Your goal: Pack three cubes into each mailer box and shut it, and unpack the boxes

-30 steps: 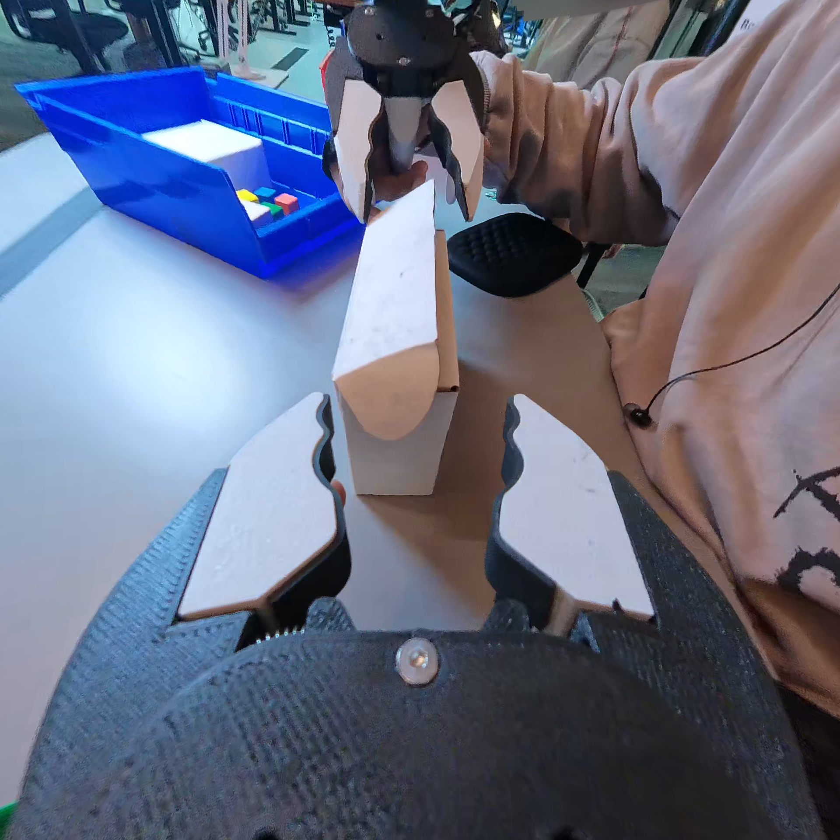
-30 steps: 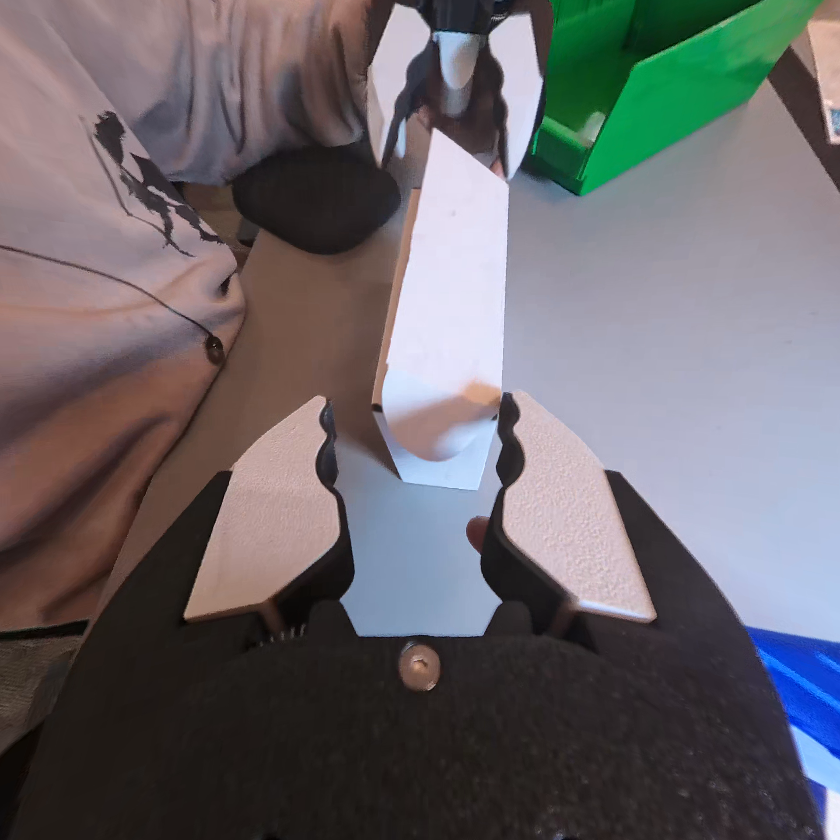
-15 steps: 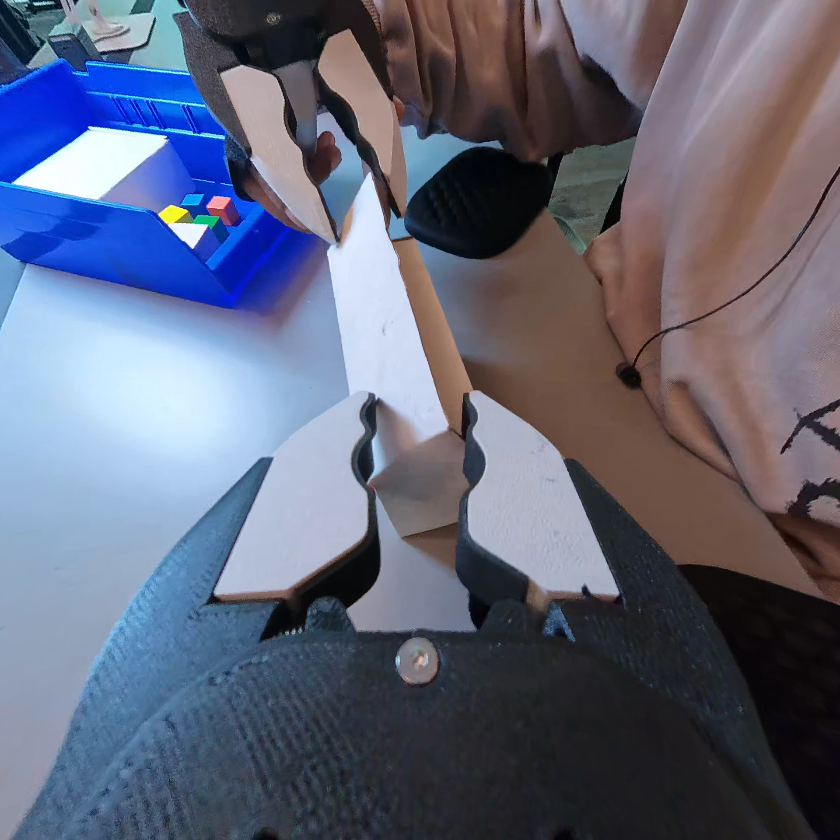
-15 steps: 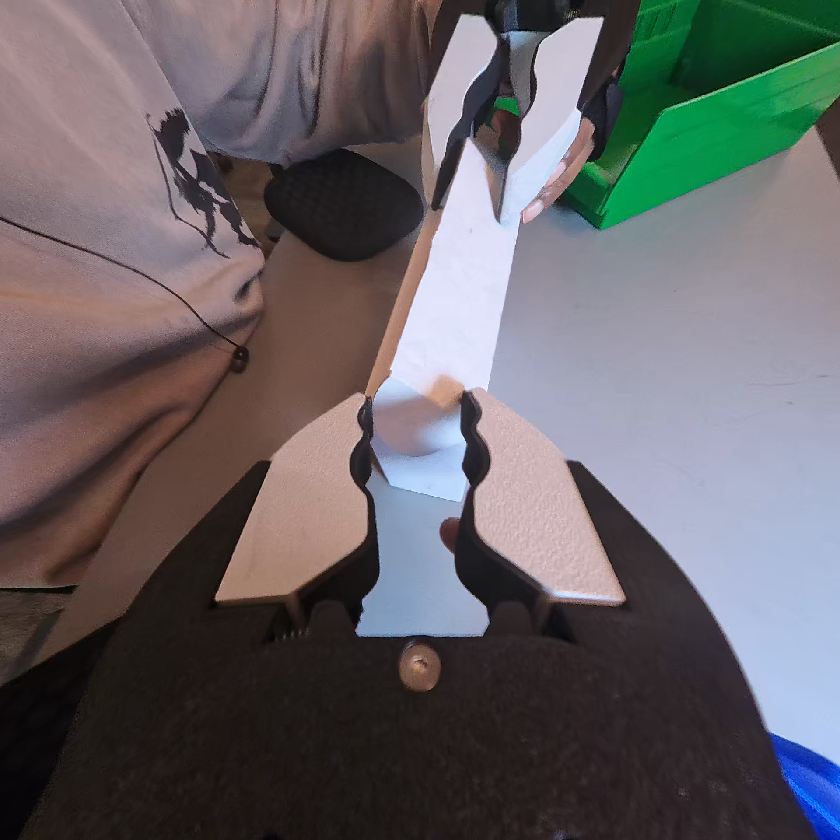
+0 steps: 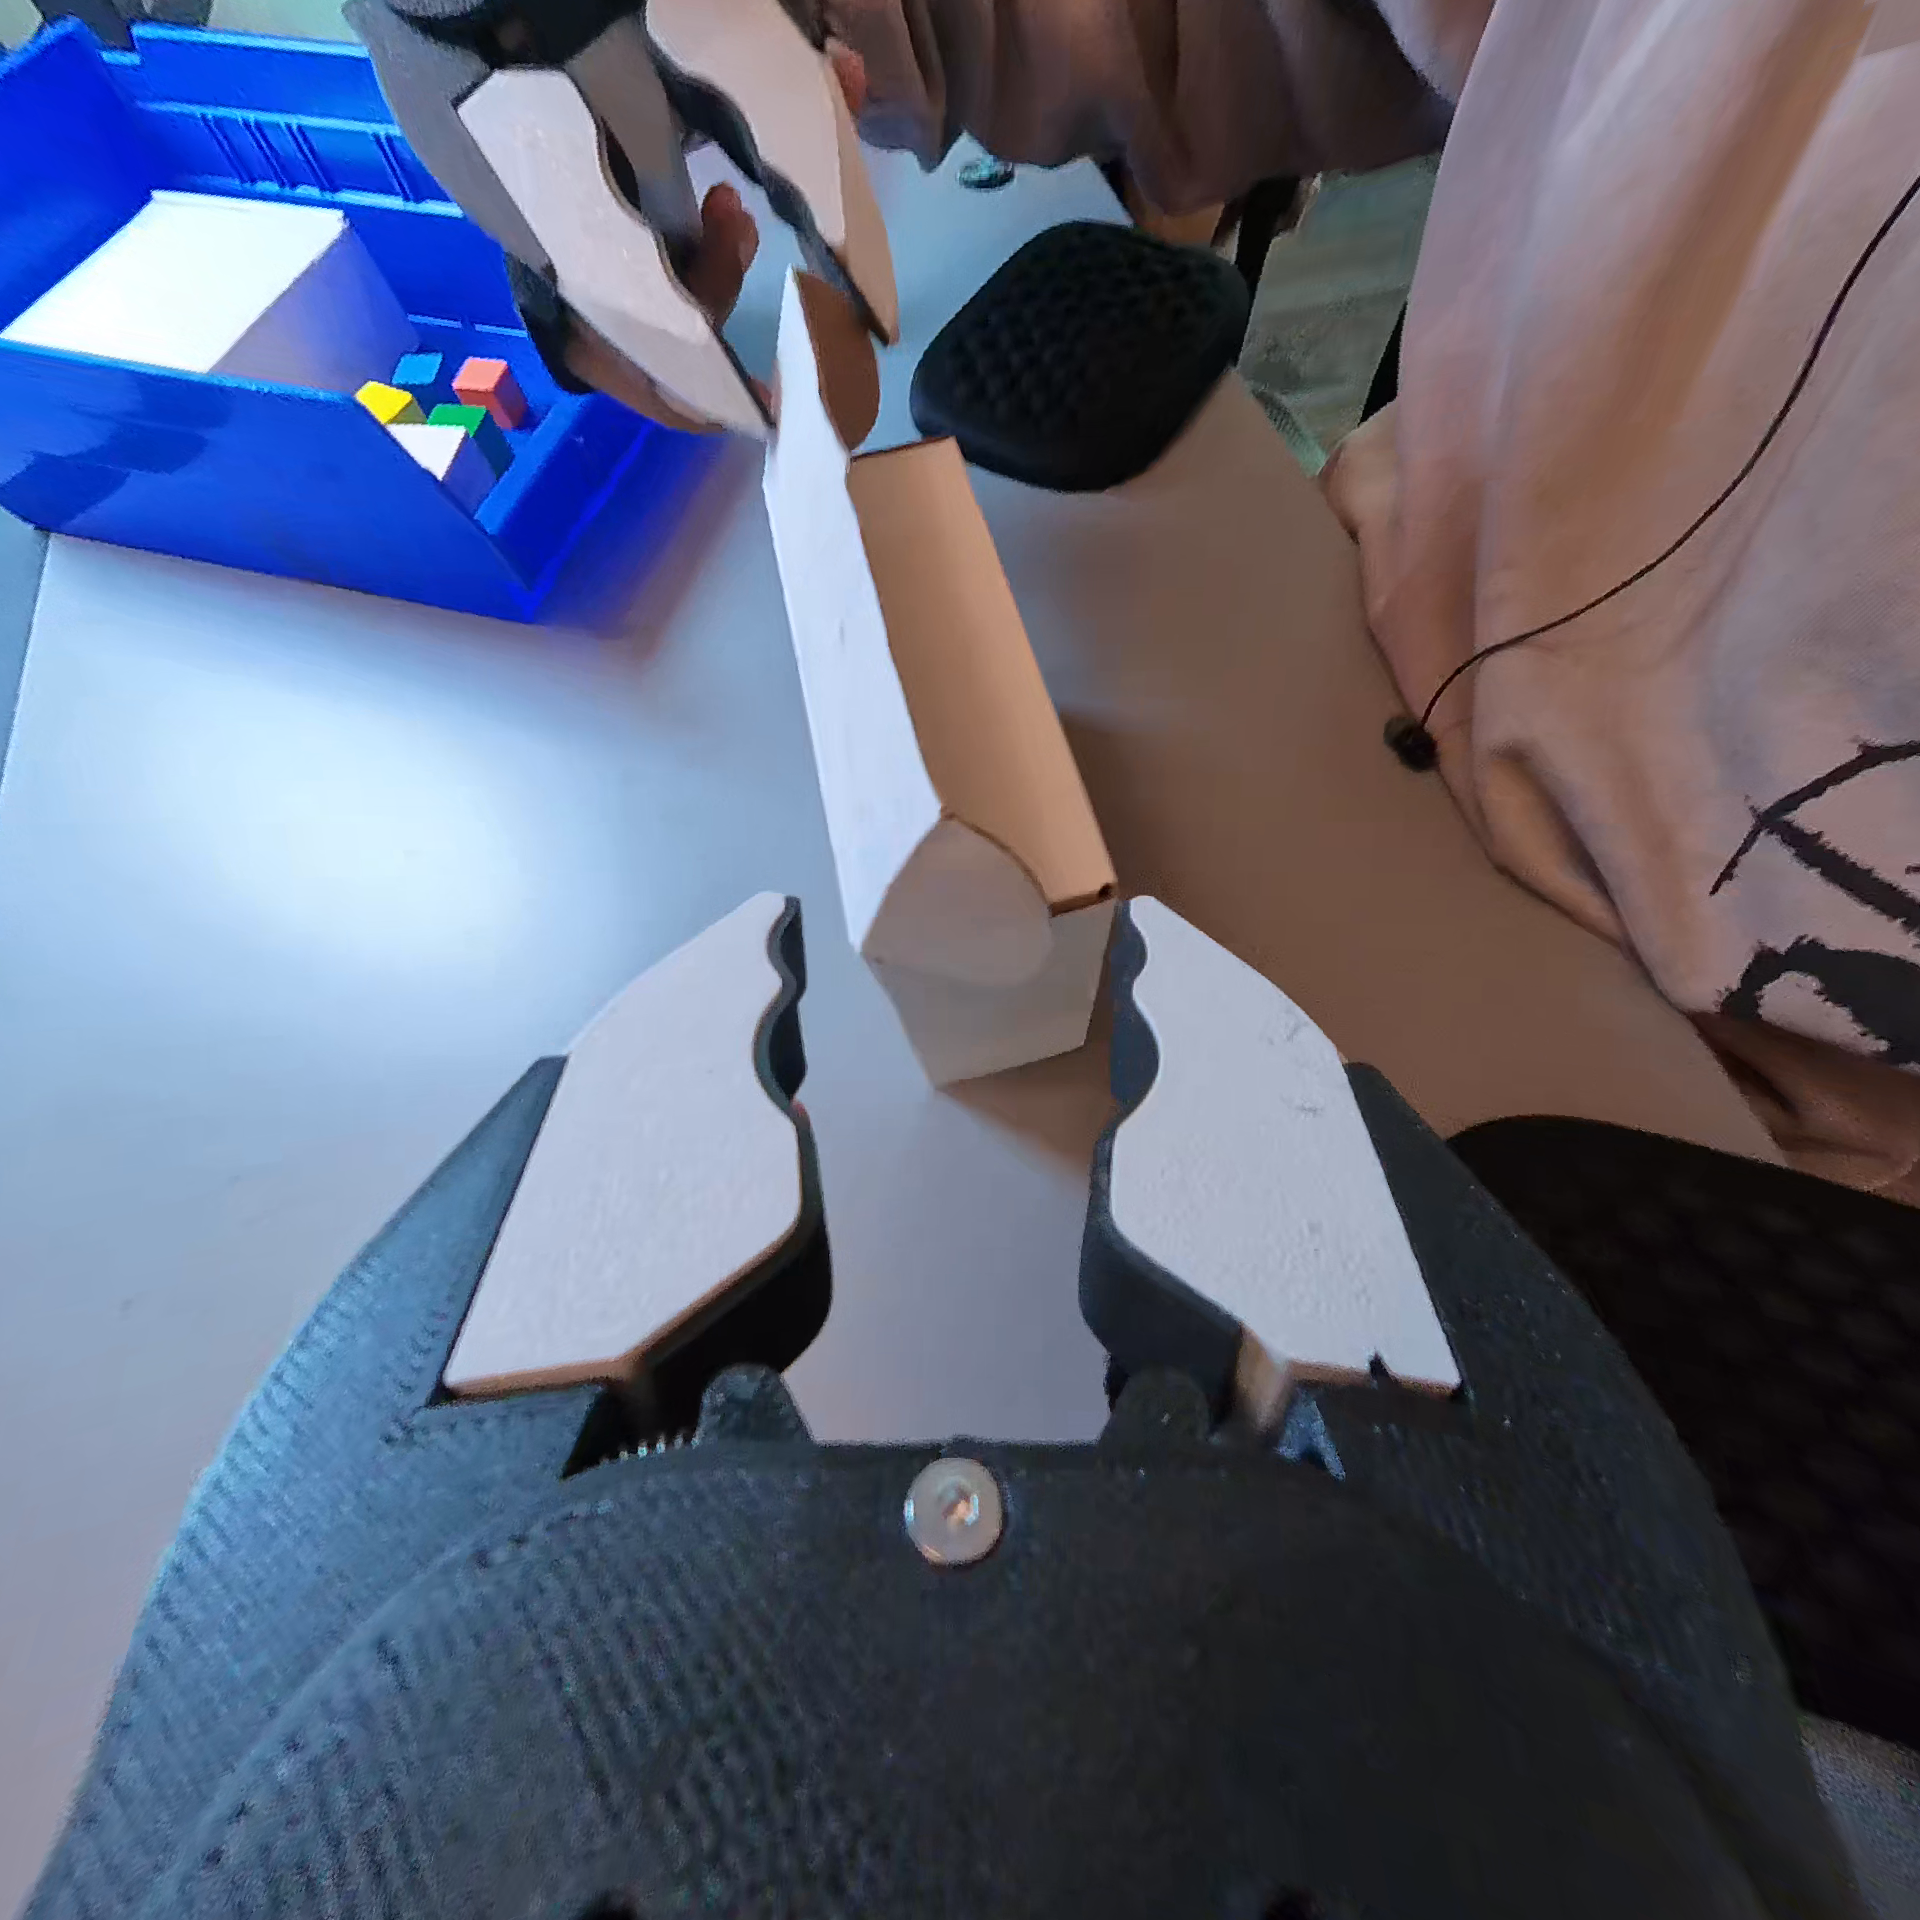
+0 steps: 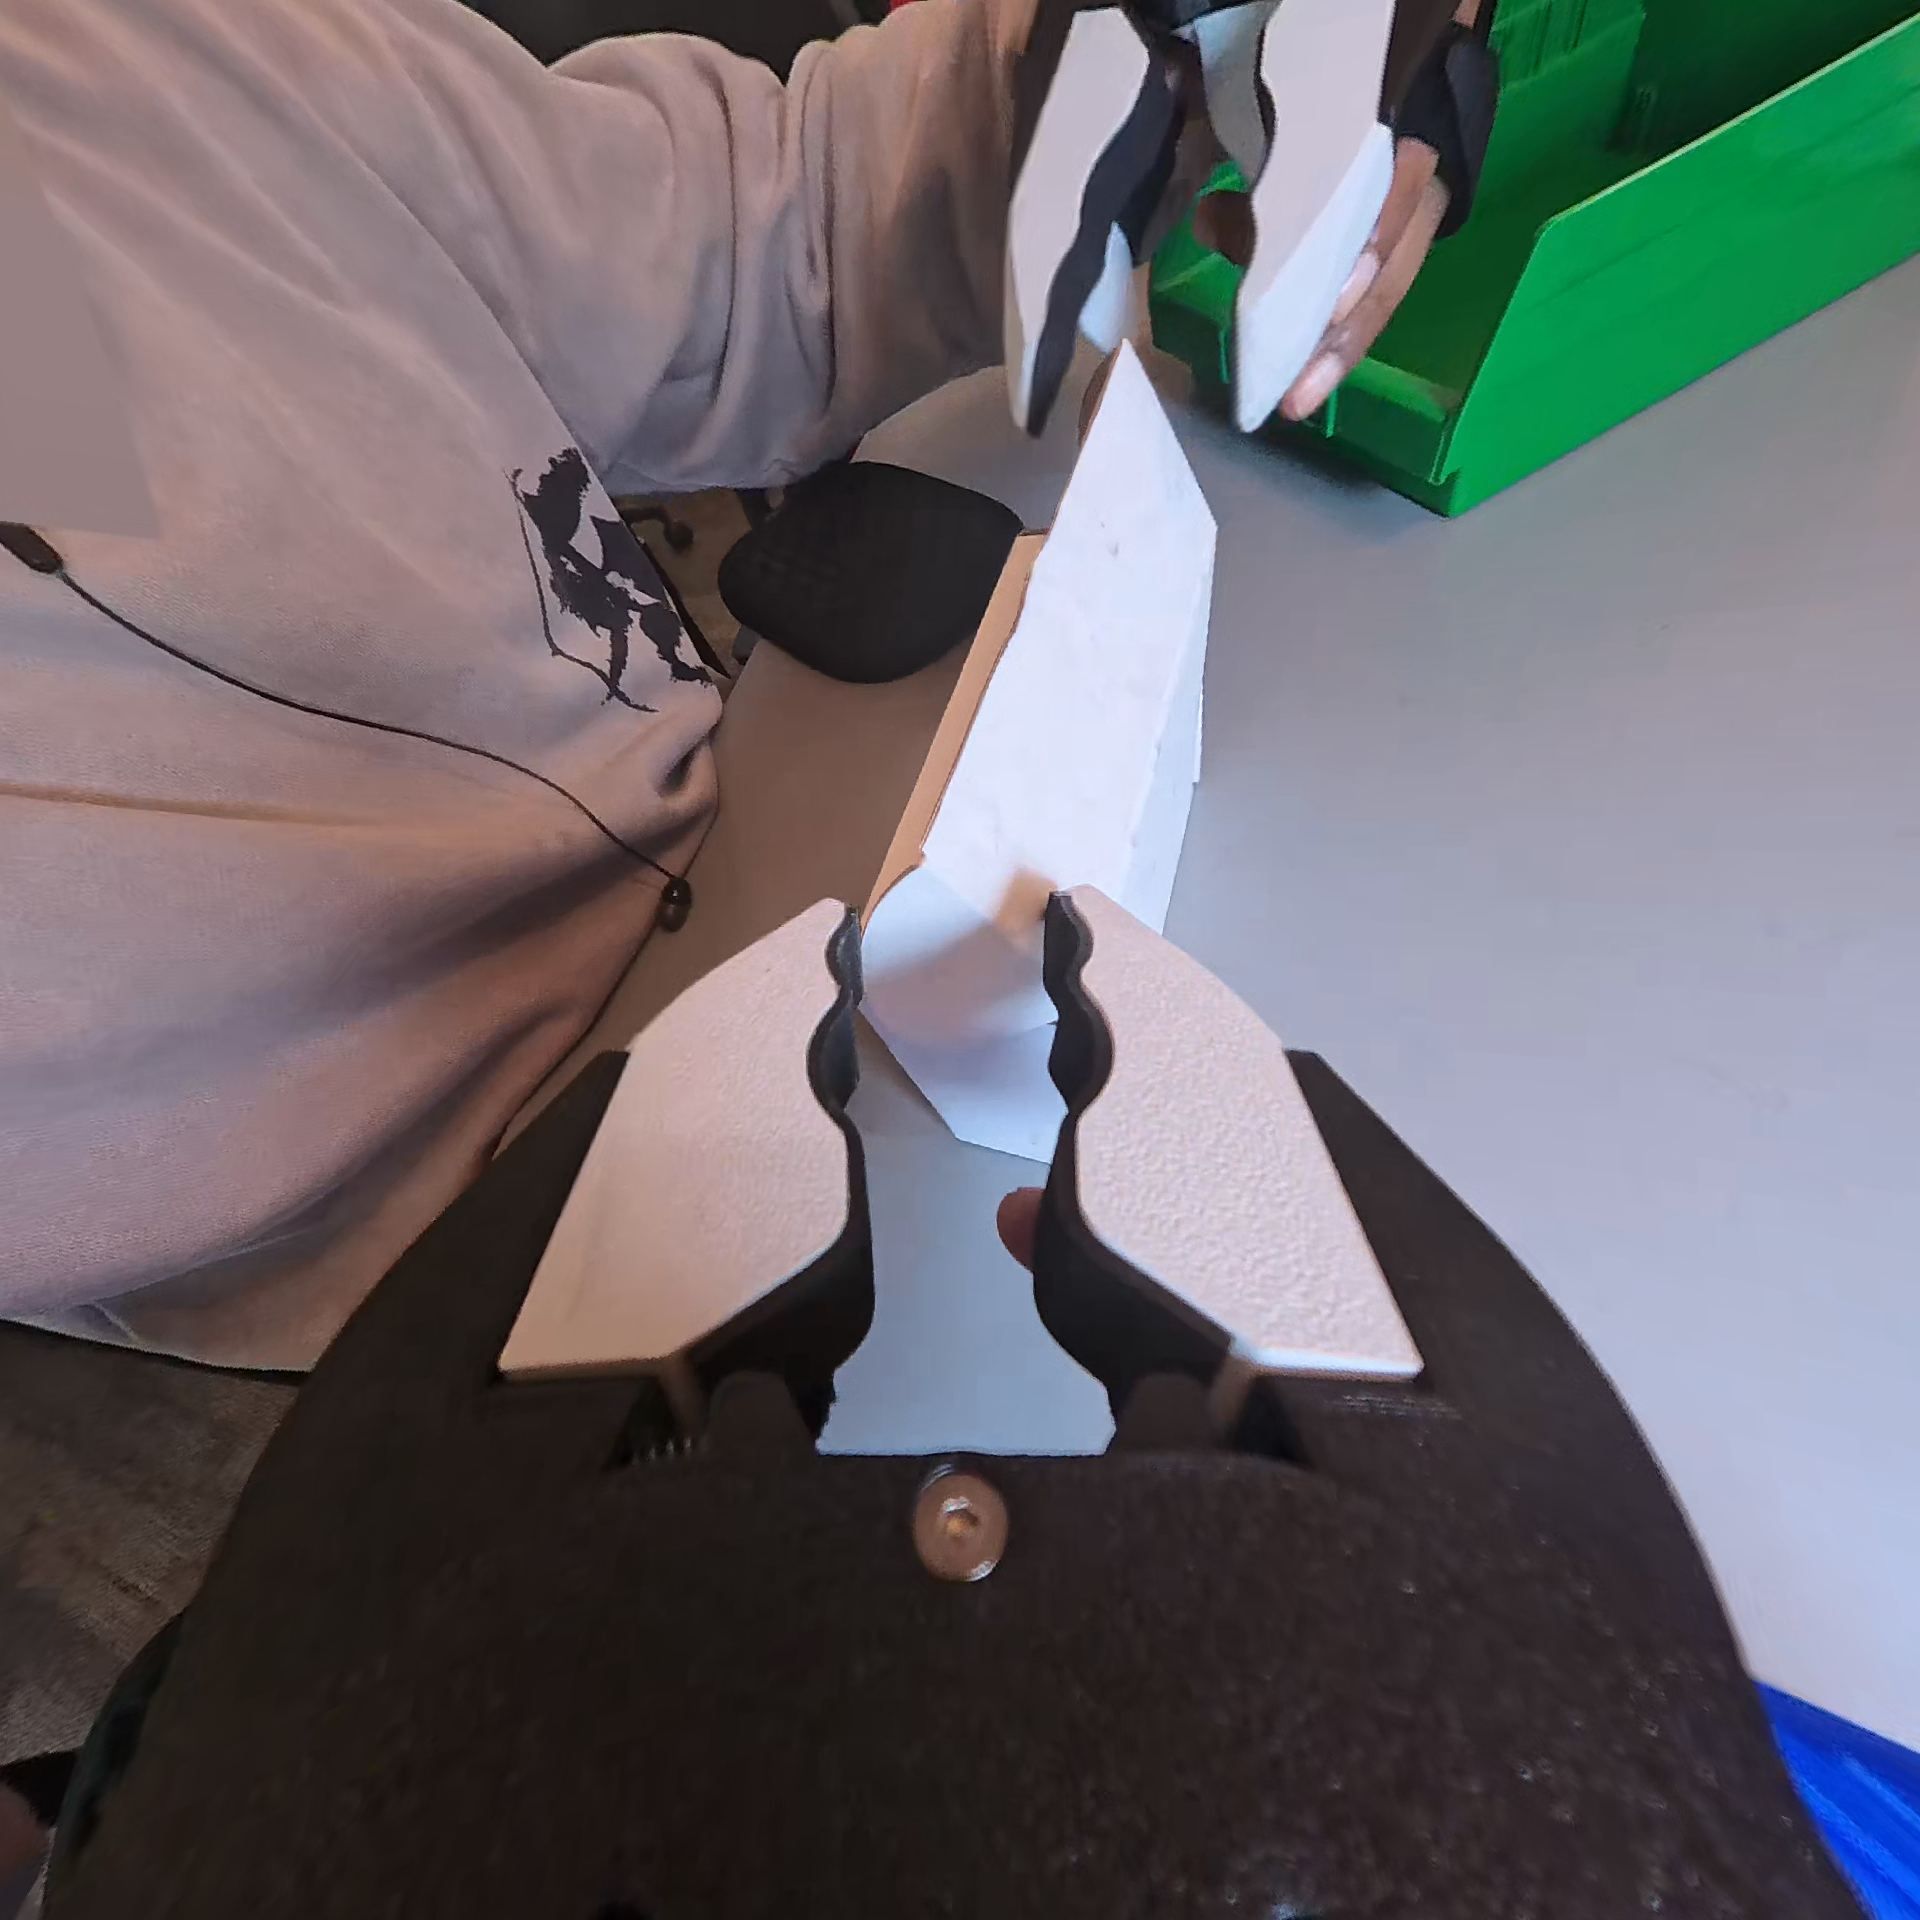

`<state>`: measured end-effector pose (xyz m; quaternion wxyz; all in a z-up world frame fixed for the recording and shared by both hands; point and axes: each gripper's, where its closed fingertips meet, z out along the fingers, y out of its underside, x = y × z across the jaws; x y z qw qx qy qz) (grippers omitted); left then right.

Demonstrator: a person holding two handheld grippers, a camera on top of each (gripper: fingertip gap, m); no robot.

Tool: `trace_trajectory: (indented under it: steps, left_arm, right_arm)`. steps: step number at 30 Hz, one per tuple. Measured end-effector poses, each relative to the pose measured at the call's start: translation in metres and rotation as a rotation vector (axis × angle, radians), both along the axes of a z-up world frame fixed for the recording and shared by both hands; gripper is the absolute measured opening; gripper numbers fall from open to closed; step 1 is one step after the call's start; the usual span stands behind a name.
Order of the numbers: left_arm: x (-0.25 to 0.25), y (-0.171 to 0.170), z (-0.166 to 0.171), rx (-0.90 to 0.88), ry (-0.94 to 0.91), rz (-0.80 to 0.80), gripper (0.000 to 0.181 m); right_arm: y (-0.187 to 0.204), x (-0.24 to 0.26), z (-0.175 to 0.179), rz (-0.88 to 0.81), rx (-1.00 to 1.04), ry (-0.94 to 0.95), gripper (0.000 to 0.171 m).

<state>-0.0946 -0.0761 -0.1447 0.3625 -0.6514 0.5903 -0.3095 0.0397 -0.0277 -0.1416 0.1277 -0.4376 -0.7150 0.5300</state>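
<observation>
A long white mailer box (image 5: 831, 644) lies on the grey table near its front edge, lid raised a little, brown inside (image 5: 956, 665) showing. My left gripper (image 5: 958, 920) is open, its fingertips either side of the box's near end, the rounded end flap (image 5: 966, 935) between them. My right gripper (image 6: 951, 920) is closed on the other end of the box (image 6: 1091, 675), pinching its end flap (image 6: 956, 987). It also shows in the left wrist view (image 5: 821, 364). The open left gripper shows in the right wrist view (image 6: 1143, 410), above the far end. Coloured cubes (image 5: 457, 400) lie in a blue bin (image 5: 260, 468).
The blue bin also holds a white closed box (image 5: 177, 275). A green bin (image 6: 1662, 270) stands beyond the box in the right wrist view. The person's sweatshirt (image 5: 1662, 520) and a black chair armrest (image 5: 1081, 353) are at the table's edge. Tip to tip, the grippers are about 15 cm apart.
My left gripper closed on the box's end flap half a second ago and has now opened and drawn back slightly. My right gripper closed onto its end and stays closed. The lid has lifted.
</observation>
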Motion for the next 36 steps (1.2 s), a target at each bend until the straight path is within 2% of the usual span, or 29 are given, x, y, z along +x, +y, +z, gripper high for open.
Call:
trace_trajectory:
  steps: [7, 11, 16, 20, 26, 36]
  left_arm:
    - [0.019, 0.004, -0.005, 0.043, -0.024, -0.049, 0.038]
    - [0.021, 0.009, 0.005, -0.083, -0.128, -0.009, 0.036]
    - [0.022, 0.005, 0.0, -0.246, -0.182, 0.058, 0.036]
    - [0.024, 0.006, -0.001, -0.311, -0.239, 0.119, 0.035]
    - [0.03, 0.001, -0.001, -0.287, -0.205, 0.12, 0.035]
    - [0.043, -0.02, -0.004, -0.081, -0.083, 0.15, 0.035]
  right_arm:
    - [-0.002, -0.003, 0.002, 0.027, -0.07, -0.011, 0.033]
    - [-0.006, -0.002, 0.006, 0.019, -0.143, -0.04, 0.033]
    - [0.0, -0.009, 0.005, -0.134, -0.34, -0.122, 0.03]
    - [-0.002, -0.01, 0.009, -0.21, -0.379, -0.084, 0.029]
    - [-0.009, -0.004, 0.006, -0.176, -0.247, -0.061, 0.028]
    - [-0.026, 0.011, 0.005, -0.114, -0.007, 0.008, 0.028]
